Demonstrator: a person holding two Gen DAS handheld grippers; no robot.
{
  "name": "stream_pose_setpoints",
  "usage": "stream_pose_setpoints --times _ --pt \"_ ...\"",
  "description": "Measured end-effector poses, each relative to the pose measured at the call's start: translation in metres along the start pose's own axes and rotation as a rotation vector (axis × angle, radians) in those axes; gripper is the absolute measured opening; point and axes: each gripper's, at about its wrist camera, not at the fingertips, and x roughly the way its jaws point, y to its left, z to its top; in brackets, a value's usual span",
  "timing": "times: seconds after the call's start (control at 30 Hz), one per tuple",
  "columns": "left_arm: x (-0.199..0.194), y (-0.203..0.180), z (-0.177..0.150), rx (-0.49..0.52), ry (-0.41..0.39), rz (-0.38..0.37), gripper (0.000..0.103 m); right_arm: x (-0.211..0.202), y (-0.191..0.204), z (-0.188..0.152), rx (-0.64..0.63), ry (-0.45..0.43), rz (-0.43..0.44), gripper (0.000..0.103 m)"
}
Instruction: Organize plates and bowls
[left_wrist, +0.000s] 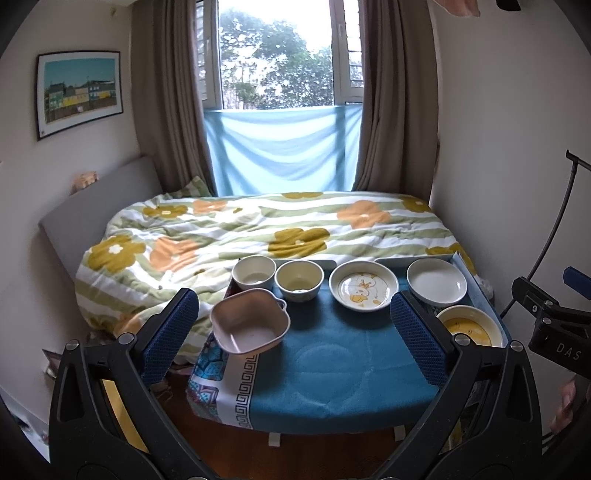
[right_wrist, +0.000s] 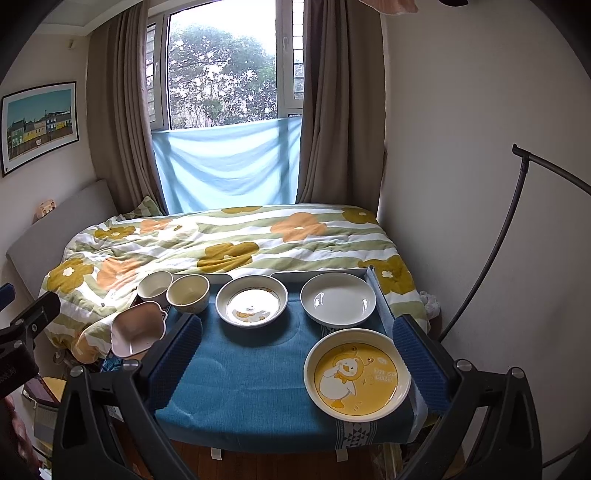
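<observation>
Dishes: six pieces on the blue table by the bed; pink bowl overhangs the left edge.
Grippers: left gripper and right gripper both spread wide, empty, hovering short of the table.
Handling: likely ceramic, stiff, glossy, breakable; take the duck plate by its raised rim.
Left view: hides much of that plate.
Right view: shows it whole.
</observation>
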Motion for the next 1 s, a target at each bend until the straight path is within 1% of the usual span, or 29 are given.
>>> stream_pose_setpoints --times 0.6,0.83,1.0 --pt "0.0011 -0.0006 -0.0035 0.012 0.013 -0.036 0.103 0.0018 -0.0017 -0.0007 0.001 0.002 -0.001 0.103" --pt "0.0017 0.0002 -0.0038 0.01 0.015 -0.037 0.103 0.0013 -0.0013 -0.0004 0.002 0.002 0.0 0.103" --pt "0.0048 0.0016 -0.002 0.022 0.034 -0.05 0.103 0.0055 -0.0067 -0.0065 0.015 0.009 -0.008 0.103"
